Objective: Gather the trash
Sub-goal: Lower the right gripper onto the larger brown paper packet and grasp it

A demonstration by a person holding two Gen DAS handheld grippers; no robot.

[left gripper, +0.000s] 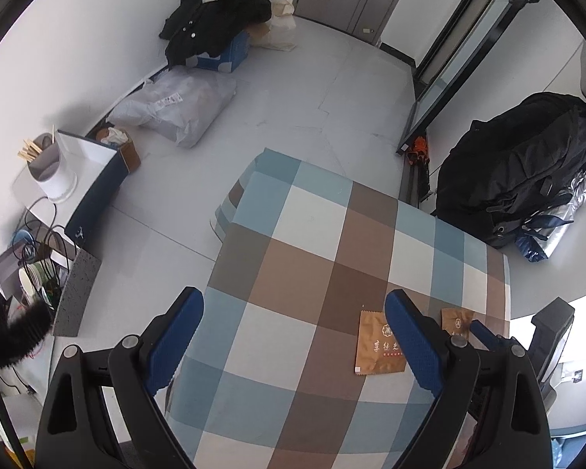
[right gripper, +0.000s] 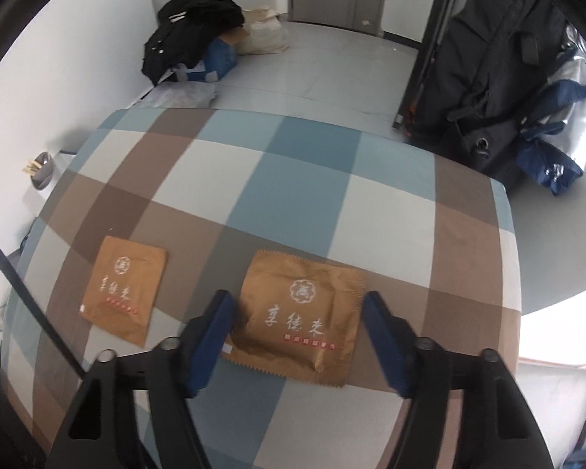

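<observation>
Two brown paper packets with printed characters lie flat on a checked tablecloth (right gripper: 277,179). In the right wrist view the right packet (right gripper: 297,312) lies between the open blue fingers of my right gripper (right gripper: 299,308), low over the table. The left packet (right gripper: 125,289) lies apart to its left. In the left wrist view my left gripper (left gripper: 293,312) is open and empty above the table (left gripper: 293,234). The left packet (left gripper: 377,344) sits just inside its right finger. The right packet (left gripper: 455,322) peeks out behind that finger, with my right gripper (left gripper: 488,338) over it.
A white bin with sticks (left gripper: 52,168), an open box (left gripper: 97,172) and cables stand on the floor at the left. A black bag (left gripper: 527,168) lies to the right of the table. Clothes on a blue box (left gripper: 215,27) and a plastic sack (left gripper: 179,109) lie by the far wall.
</observation>
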